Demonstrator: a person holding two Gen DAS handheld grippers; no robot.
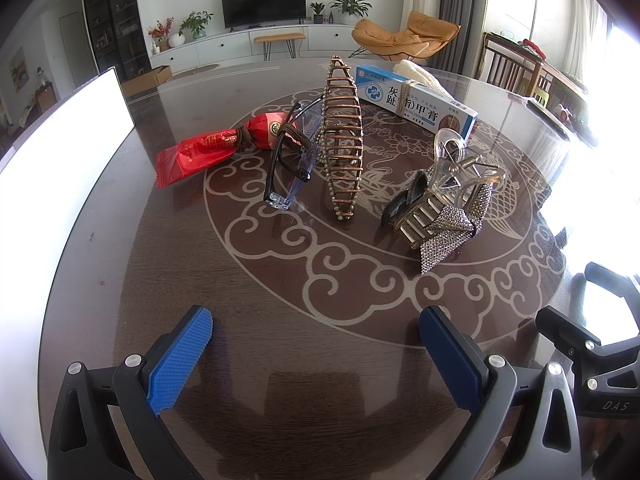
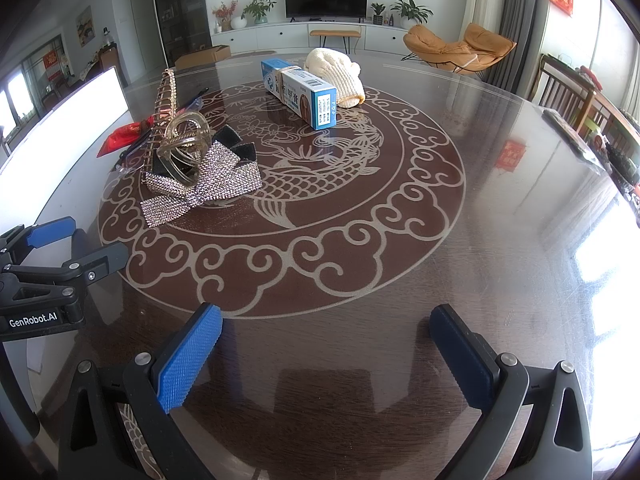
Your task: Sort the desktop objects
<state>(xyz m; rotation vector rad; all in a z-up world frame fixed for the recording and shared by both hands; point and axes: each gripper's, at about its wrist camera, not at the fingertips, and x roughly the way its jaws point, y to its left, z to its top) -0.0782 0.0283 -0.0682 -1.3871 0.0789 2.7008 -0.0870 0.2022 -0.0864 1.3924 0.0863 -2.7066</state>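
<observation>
— Grippers, what are they doing?
— Left gripper (image 1: pixel 316 344) and right gripper (image 2: pixel 326 344) both hang over the round table (image 2: pixel 500 240), jaws spread, nothing between them.
— And the things?
— Clustered near the middle: red packet (image 1: pixel 196 156), glasses (image 1: pixel 292 160), copper hair clip (image 1: pixel 342 136), clear claw clip (image 1: pixel 460 160) resting on a rhinestone bow (image 2: pixel 200 188). Farther back, the ointment box (image 2: pixel 300 92) touches a cream cloth (image 2: pixel 338 72).
</observation>
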